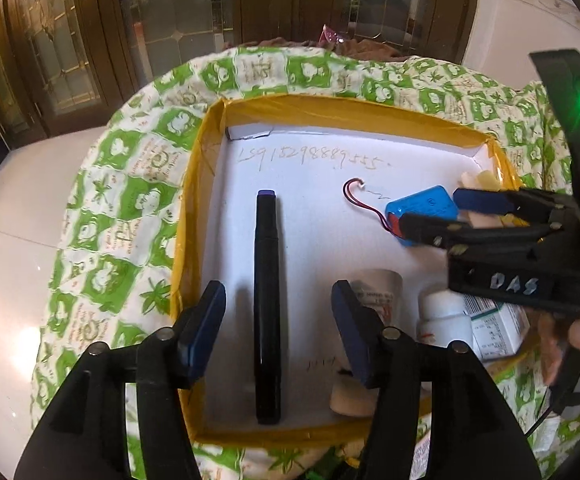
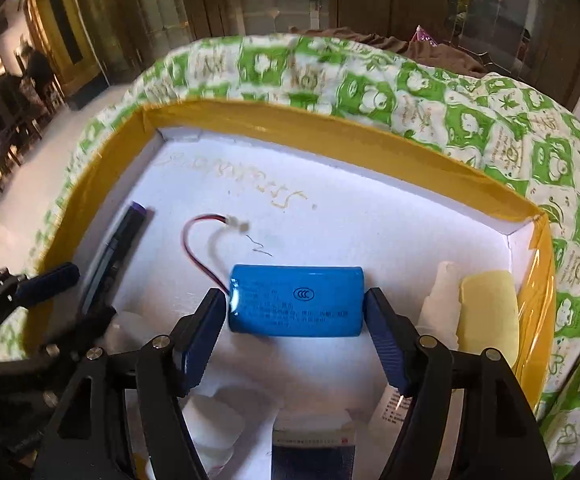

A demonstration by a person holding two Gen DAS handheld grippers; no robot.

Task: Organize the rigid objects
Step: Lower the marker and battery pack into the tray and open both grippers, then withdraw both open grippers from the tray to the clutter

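A white box with a yellow taped rim [image 1: 330, 106] [image 2: 290, 120] sits on a green-patterned cloth. A black marker pen [image 1: 267, 280] [image 2: 118, 248] lies flat on its floor. My left gripper [image 1: 278, 288] [image 2: 70, 300] stands open over the pen, with clear gaps on both sides. A blue battery pack [image 2: 296, 300] [image 1: 422, 204] with a red and black lead rests on the floor to the right. My right gripper [image 2: 294, 296] [image 1: 432, 208] straddles the pack end to end, its pads close beside the ends and not pressing.
A white bottle [image 1: 444, 316], a printed medicine carton [image 1: 498, 328] and a pale cup [image 1: 378, 284] crowd the box's near right. A yellow block [image 2: 488, 316] and a white piece [image 2: 442, 292] lie by the right wall. The cloth [image 1: 130, 200] drops to a glossy floor on the left.
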